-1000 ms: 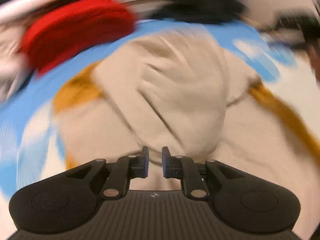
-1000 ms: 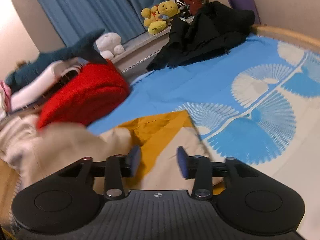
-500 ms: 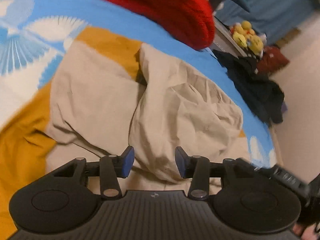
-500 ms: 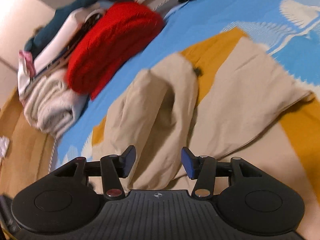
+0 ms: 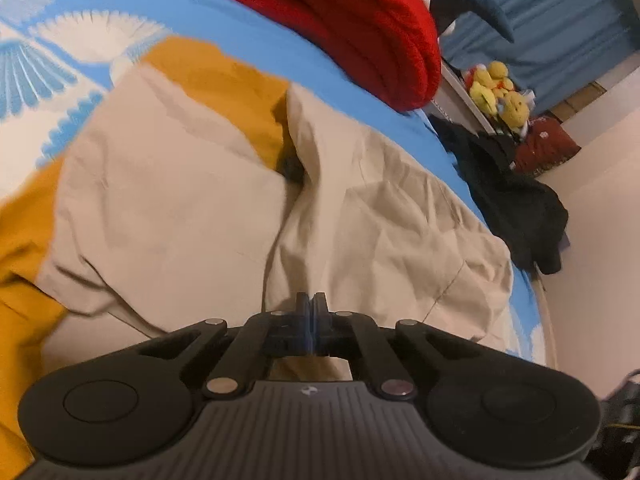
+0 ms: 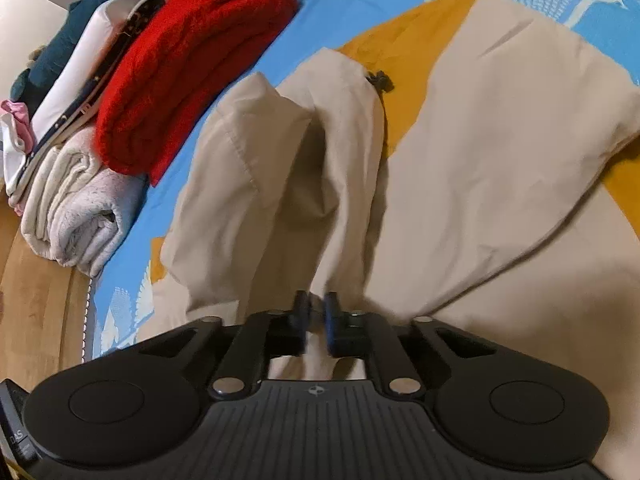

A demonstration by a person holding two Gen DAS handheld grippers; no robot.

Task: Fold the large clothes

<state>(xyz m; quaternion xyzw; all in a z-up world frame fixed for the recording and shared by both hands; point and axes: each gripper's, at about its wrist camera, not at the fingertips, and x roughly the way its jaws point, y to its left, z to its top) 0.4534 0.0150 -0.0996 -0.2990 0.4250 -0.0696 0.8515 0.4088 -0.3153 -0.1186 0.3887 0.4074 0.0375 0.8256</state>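
Two claws work one beige-and-mustard garment (image 5: 168, 200) spread on the bed (image 5: 248, 52), which wears a blue sheet printed with white fans. Left claw (image 5: 310, 304): fingers pressed together, apparently pinching a near edge of the beige cloth, though the nipped cloth itself is hard to make out between the pads. Right claw (image 6: 316, 308): fingers nearly closed with a narrow gap, a tented ridge of the same beige cloth rising from just ahead of them; it appears to grip that fold. The garment lies partly doubled, a beige flap (image 6: 280, 152) standing in loose ridges over the flat mustard panel (image 6: 404, 56), with a small dark cord knot (image 6: 380, 80) at the flap's upper edge. The step in hand is judged to be carrying a gripped edge across to lay one half on the other. To do it well, both claws should hold firm, travel at equal height and pace so the edge stays taut and straight, and lower the cloth flat before letting go; slack between them would leave the ridges seen here. Surroundings: a red knit (image 6: 180, 60) and a rolled pale towel (image 6: 76, 208) lie stacked beside the garment at the bed's wooden edge (image 6: 36, 304); a black heap (image 5: 512, 200), yellow plush toys (image 5: 496, 92) on a ledge, and blue curtains (image 5: 560, 12) stand farther off.
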